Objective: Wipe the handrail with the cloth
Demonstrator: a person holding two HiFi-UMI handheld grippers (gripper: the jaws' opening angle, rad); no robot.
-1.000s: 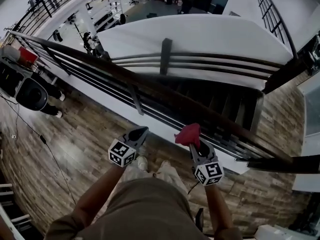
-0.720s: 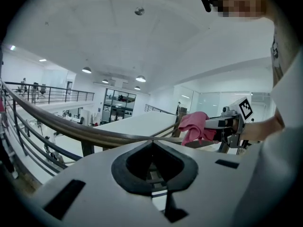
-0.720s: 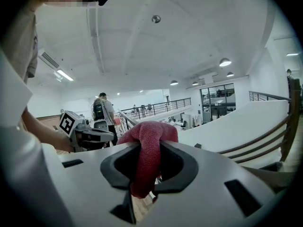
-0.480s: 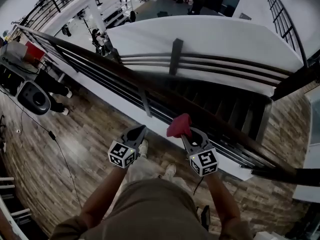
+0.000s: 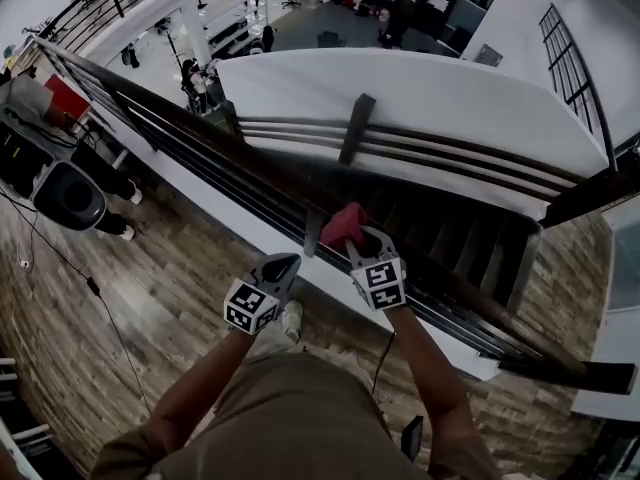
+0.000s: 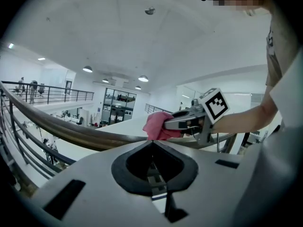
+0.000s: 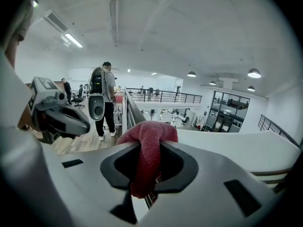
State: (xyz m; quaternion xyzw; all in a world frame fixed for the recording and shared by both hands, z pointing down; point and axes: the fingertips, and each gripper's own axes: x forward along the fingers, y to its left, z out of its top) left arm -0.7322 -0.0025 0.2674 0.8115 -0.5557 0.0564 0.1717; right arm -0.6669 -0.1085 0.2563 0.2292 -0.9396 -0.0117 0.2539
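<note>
the cloth (image 5: pixel 343 225) rests on top of the handrail (image 6: pixel 71 135), clamped in the right tool (image 5: pixel 352 236). the left tool (image 5: pixel 280 265) hangs just left of it, on the near side of the handrail, above the floor (image 5: pixel 170 268). the staircase (image 5: pixel 450 218) lies beyond the handrail.

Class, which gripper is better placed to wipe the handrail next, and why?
Right. The right gripper is shut on the red cloth, which sits at the handrail. The left gripper is shut, empty, and short of the rail.
</note>
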